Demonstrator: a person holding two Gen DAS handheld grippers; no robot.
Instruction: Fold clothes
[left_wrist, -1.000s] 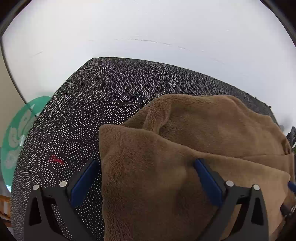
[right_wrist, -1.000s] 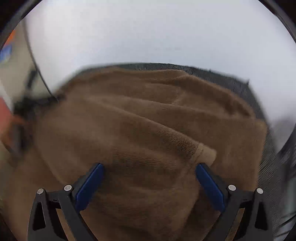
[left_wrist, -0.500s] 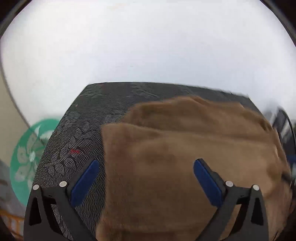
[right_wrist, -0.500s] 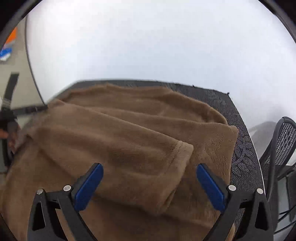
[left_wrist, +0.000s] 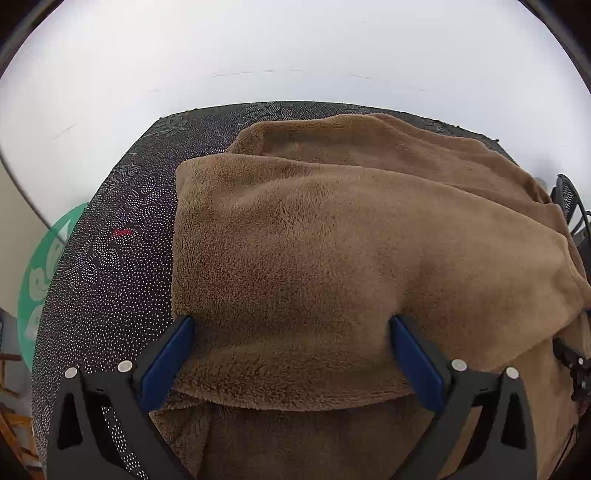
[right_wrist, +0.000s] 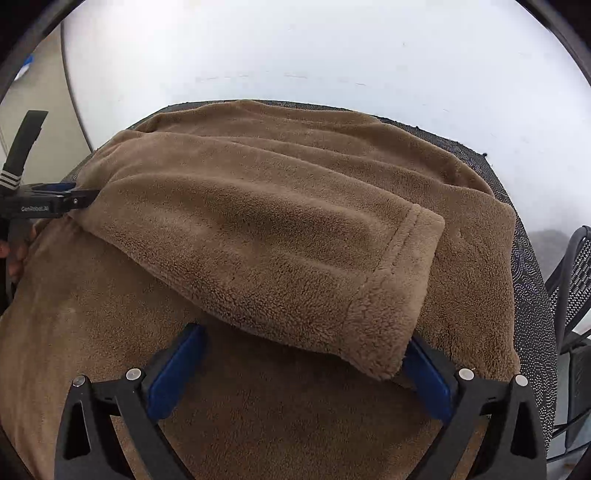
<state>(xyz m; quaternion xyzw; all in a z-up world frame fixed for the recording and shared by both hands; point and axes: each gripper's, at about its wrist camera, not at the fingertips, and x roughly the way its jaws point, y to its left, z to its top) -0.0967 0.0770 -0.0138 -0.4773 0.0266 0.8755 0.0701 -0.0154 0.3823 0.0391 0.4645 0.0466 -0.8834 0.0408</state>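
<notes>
A brown fleece garment (left_wrist: 332, 258) lies on a dark dotted tablecloth (left_wrist: 122, 258). In the left wrist view my left gripper (left_wrist: 291, 350) is open, its blue pads on either side of a folded layer's near edge. In the right wrist view a sleeve with a hemmed cuff (right_wrist: 391, 295) lies folded across the garment body (right_wrist: 258, 406). My right gripper (right_wrist: 303, 362) is open, its jaws wide with the cuff end lying between them. The left gripper also shows at the left edge of the right wrist view (right_wrist: 66, 197), touching the sleeve's shoulder end.
A white wall stands behind the table. A green patterned disc (left_wrist: 44, 273) sits off the table's left side. A black mesh chair (right_wrist: 572, 295) stands to the right. Bare tablecloth shows left of the garment (left_wrist: 110, 314) and along its right edge (right_wrist: 532, 295).
Both cameras have pulled back and down toward the near edge of the garment. The sleeve now lies flat across the body, with its cuff close to the right gripper's jaws.
</notes>
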